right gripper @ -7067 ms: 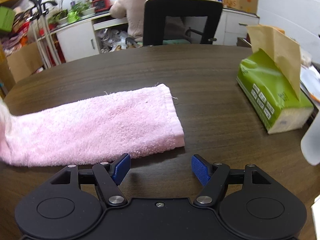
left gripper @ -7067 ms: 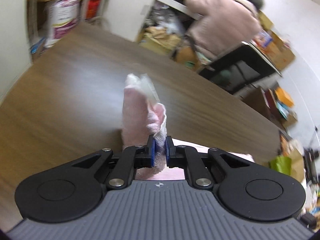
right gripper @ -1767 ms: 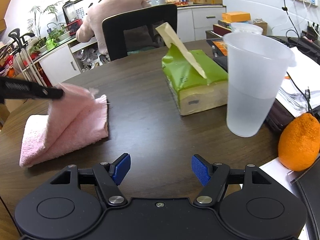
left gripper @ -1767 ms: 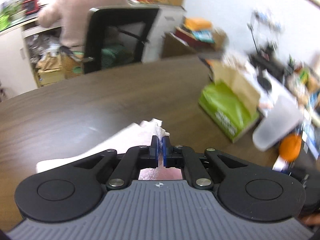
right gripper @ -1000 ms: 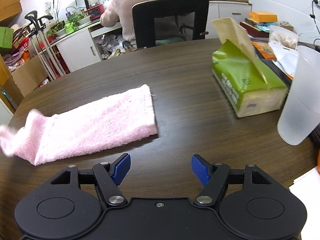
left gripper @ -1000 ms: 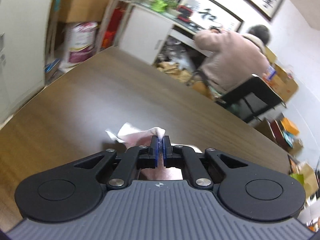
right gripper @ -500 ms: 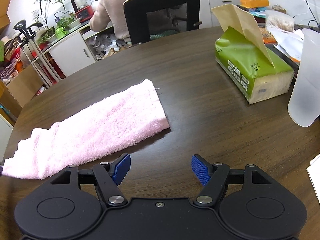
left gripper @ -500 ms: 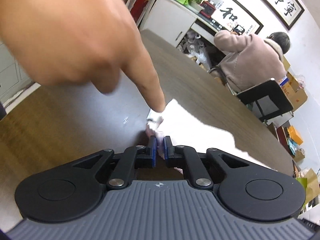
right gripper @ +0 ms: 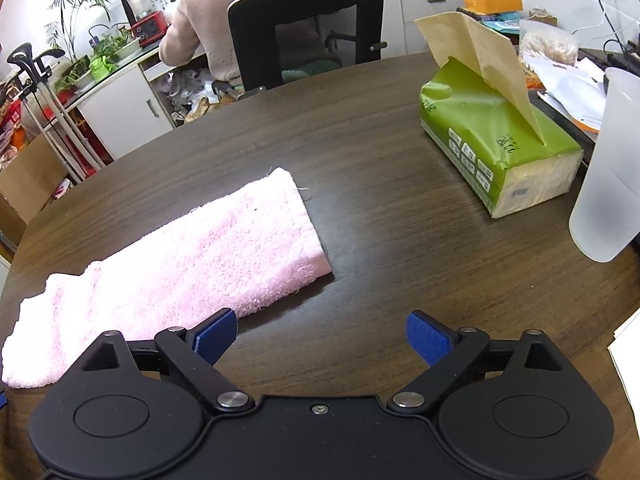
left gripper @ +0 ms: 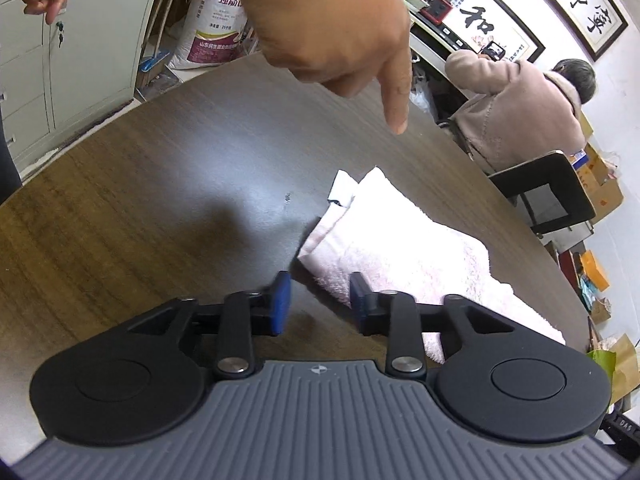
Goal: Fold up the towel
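A pink towel (right gripper: 176,260) lies flat on the dark wooden table (right gripper: 380,160) as a long strip folded lengthwise. In the left wrist view its left end (left gripper: 384,236) lies just ahead of my left gripper (left gripper: 320,296), which is open and empty, its right pad at the towel's near edge. My right gripper (right gripper: 322,336) is open and empty, near the table's front edge, right of the towel's near edge.
A bare hand (left gripper: 348,28) points down above the table beyond the towel's left end. A green tissue pack (right gripper: 496,148) and a frosted plastic cup (right gripper: 608,184) stand at the right. A black chair (right gripper: 308,24) and a seated person (left gripper: 516,104) are beyond the table.
My left gripper has opened and let go of the towel's end, which now lies on the table. The pointing hand has lifted off the towel. The right gripper has hardly moved.
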Tool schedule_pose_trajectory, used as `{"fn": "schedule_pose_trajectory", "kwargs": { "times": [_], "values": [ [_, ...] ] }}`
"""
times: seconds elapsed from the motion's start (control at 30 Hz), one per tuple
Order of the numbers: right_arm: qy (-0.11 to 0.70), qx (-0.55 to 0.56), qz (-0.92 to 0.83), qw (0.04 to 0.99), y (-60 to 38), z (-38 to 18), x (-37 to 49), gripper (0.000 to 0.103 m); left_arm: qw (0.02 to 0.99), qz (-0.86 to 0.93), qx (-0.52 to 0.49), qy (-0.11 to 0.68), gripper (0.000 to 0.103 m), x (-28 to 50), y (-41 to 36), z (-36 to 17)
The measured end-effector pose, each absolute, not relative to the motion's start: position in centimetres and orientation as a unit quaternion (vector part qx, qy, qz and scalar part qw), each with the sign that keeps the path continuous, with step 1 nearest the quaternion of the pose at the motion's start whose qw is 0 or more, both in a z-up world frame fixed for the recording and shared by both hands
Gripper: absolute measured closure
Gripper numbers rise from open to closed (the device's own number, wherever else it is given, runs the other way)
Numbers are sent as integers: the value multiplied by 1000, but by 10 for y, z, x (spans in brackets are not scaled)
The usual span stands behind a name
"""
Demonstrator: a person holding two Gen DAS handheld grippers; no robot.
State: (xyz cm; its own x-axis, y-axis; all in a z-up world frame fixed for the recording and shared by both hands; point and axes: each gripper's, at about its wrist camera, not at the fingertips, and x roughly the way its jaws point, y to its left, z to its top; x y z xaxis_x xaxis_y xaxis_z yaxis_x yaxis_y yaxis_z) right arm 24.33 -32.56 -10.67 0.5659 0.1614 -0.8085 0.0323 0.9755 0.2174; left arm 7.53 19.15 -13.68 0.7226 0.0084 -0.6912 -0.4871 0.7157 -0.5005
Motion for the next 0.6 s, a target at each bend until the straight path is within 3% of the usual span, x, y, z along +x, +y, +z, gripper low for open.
{"fn": "schedule_pose_trajectory", "kwargs": {
  "times": [0.23,0.37,0.6],
  "values": [
    [468,97,34,878,-323,-107,246,11,863,139,-342,344,61,85,186,-131],
    [469,96,28,878,-327,-108,248,11,875,131,-313,344,48,84,184,-120],
    [471,94,24,877,-329,-109,253,11,871,139,-318,348,42,82,191,-110]
  ]
}}
